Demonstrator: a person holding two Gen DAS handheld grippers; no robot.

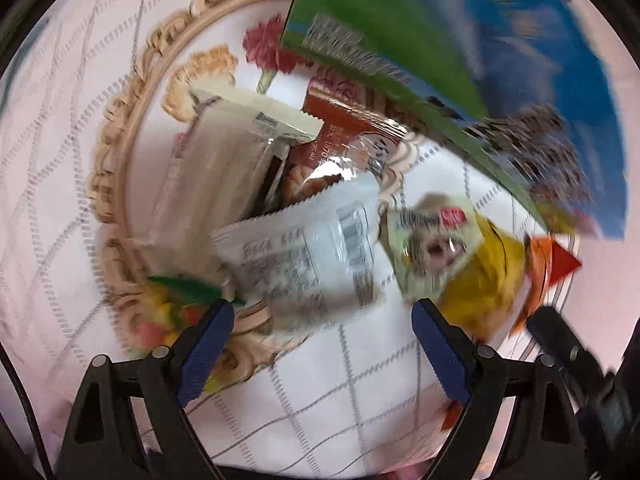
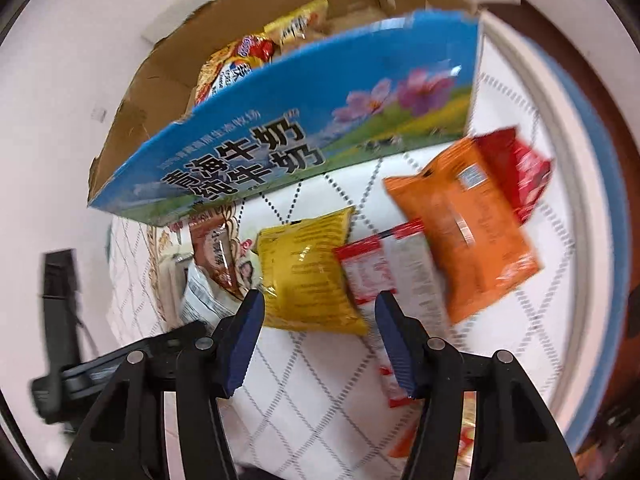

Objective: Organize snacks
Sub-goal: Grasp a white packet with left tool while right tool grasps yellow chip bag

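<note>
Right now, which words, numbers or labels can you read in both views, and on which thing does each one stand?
"青海牛奶" and "纯牛奶": large dark characters on the blue printed cardboard milk box.
"1570": on the brown biscuit wrapper; the other characters are blurred.
White plastic snack packet: barcode and text, unreadable.
Yellow foil snack packet and orange snack bag: print too blurred.

- Right gripper (image 2: pixel 320 312), blue-padded jaws spread wide, empty, above a white diamond-patterned tabletop (image 2: pixel 320 392).
- Yellow snack packet (image 2: pixel 310 270) lying just ahead between the fingertips.
- Red-and-white packet (image 2: pixel 384 270) beside it; orange packet (image 2: pixel 464 224) overlapping a red packet (image 2: pixel 516 172) further right.
- Open blue milk carton box (image 2: pixel 300 120) behind, holding more snack packets (image 2: pixel 248 56).
- Brown packet (image 2: pixel 216 252) and others on an ornate tray (image 2: pixel 154 248) at left, partly under the box.
</note>
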